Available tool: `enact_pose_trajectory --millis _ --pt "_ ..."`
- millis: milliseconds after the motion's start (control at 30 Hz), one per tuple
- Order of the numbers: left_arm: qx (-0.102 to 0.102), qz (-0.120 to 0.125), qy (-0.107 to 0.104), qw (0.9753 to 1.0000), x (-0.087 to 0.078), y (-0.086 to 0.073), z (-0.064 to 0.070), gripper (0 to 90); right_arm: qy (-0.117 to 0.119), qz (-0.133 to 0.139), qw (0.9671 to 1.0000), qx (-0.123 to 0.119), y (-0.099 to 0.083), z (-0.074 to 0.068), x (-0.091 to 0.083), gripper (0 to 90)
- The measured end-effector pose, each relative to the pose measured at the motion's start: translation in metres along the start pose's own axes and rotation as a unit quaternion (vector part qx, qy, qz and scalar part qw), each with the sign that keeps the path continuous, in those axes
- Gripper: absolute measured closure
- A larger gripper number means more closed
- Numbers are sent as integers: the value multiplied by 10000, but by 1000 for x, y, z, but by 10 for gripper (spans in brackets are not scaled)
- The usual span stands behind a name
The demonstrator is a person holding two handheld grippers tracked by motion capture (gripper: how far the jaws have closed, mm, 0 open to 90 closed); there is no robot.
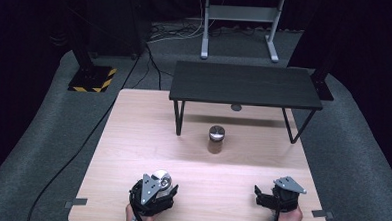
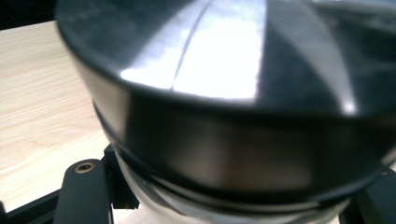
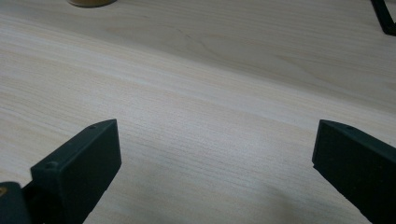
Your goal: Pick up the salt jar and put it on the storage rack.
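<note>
- The left gripper (image 1: 161,188), near the front edge of the surface (image 1: 132,138), has its jaws clenched around a metal-lidded jar (image 2: 224,116).
- The right gripper (image 1: 265,196), toward the front right corner, holds its jaws spread wide over bare wood.
- A second jar (image 1: 216,138) stands mid-surface, before the black shelf (image 1: 245,85).

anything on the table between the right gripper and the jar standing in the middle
Nothing: in the high view, bare wooden table runs from the right gripper to the jar.
</note>
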State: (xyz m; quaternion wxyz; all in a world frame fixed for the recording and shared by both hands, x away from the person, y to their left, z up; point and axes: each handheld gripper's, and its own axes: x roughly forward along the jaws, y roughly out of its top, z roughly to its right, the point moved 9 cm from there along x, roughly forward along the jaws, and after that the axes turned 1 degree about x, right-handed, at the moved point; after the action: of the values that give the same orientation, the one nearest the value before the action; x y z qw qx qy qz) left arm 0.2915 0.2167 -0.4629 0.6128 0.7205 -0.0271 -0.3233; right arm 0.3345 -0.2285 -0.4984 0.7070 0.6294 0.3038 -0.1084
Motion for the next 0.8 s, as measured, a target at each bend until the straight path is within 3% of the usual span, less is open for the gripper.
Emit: enact_pose_trajectory --millis 333,800 --pt "-43 110 -23 9999 0 10 -4 311 -10 -32 10000 -27 1 0 1 3" --pt "76 129 -40 9999 8 26 -6 312 28 -66 10000 12 1 1 1 2"
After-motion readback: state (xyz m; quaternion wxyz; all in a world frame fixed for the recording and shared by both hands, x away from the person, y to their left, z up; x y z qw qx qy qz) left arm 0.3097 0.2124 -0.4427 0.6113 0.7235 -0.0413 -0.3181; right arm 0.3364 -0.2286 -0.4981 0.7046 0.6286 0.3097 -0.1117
